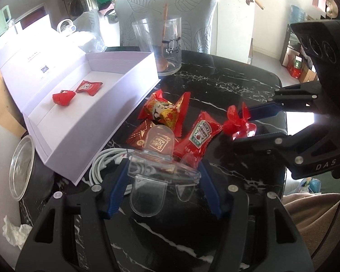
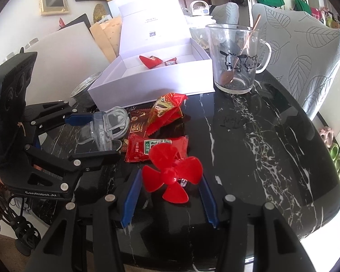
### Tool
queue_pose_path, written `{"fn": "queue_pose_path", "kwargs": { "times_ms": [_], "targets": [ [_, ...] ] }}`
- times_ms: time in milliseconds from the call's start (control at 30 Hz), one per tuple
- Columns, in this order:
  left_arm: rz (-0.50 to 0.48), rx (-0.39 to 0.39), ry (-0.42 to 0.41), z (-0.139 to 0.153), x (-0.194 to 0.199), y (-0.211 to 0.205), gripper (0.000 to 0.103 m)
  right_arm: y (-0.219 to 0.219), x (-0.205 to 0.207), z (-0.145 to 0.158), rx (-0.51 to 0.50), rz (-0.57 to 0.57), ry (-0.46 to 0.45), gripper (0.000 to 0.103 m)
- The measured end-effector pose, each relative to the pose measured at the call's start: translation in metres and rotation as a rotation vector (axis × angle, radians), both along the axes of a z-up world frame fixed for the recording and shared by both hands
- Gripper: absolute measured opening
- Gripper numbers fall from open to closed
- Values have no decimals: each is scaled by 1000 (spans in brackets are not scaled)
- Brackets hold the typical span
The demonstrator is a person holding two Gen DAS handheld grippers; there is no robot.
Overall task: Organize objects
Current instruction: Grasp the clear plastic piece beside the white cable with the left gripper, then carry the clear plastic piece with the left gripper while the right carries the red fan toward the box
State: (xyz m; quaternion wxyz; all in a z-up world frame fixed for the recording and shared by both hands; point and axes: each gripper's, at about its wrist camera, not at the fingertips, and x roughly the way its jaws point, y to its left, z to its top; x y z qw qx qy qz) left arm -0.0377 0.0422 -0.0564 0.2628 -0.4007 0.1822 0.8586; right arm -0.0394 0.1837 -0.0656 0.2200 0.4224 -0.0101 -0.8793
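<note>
Left hand-held gripper (image 1: 164, 176), bottom centre of the left wrist view: blue pads clamped on a clear clip (image 1: 161, 170); right hand-held gripper (image 2: 170, 181), bottom centre of the right wrist view: grasping a red propeller (image 2: 173, 172) between its pads, held just above the black marble surface (image 2: 260, 136). Mid-frame on the surface, close together: ketchup sachet (image 1: 198, 136), brown wafer packet (image 1: 147, 137), red-gold snack pouch (image 1: 164, 110), with a white cable (image 1: 102, 165) coiled at their left. Farther back: open white box (image 1: 88, 113), upper left, holding two red candies (image 1: 64, 97); glass mug (image 2: 234, 59) with a spoon (image 2: 240, 56) just right of it.
</note>
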Motion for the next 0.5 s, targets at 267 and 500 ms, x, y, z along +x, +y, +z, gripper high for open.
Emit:
{"fn": "queue_pose_path", "kwargs": {
  "times_ms": [267,500],
  "targets": [
    [91,12,10,9,15,-9,60,-8,6,11,-4,35,32,51],
    [202,11,31,17,26,-22,60,-19,13,27,34,78,91,51]
  ]
}}
